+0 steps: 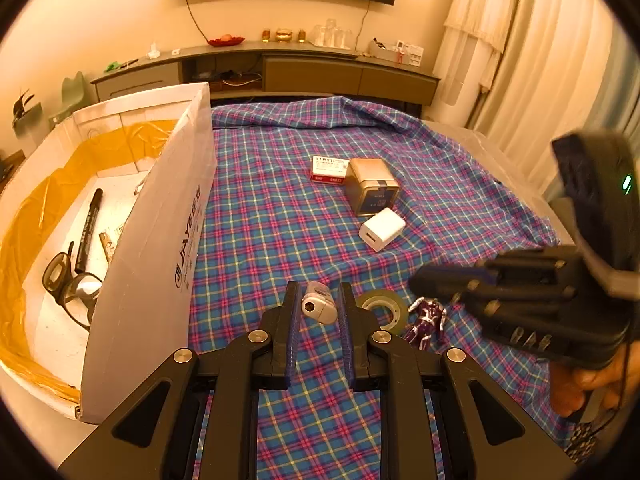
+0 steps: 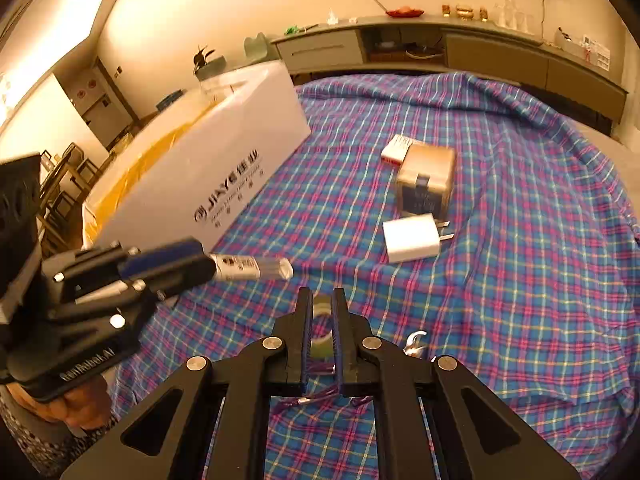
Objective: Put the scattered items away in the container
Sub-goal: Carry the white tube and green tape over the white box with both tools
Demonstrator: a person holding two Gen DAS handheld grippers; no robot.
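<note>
L gripper (image 1: 318,308) jaws clamped on small silver tube (image 1: 319,307) above plaid cloth (image 1: 280,220), beside white box (image 1: 160,240). R gripper (image 2: 322,320) jaws nearly closed, straddling tape roll (image 2: 321,334); grip unclear.

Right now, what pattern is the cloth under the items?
Blue, pink and purple plaid cloth; clearest in the right wrist view.

The purple figure (image 1: 426,320) lies partly behind the right gripper (image 1: 418,280) in the left wrist view, its legs cut by the left gripper's frame; in the right wrist view only slivers of it show under the fingers. The tape roll (image 2: 321,328) is mostly screened by those fingers. The glasses (image 1: 68,284) are half hidden by the box wall (image 1: 160,240). Print on the red-and-white packet (image 1: 329,168) is too small to read. The left gripper (image 2: 204,266) looks blurred, perhaps gripping a silver tube (image 2: 252,269).
</note>
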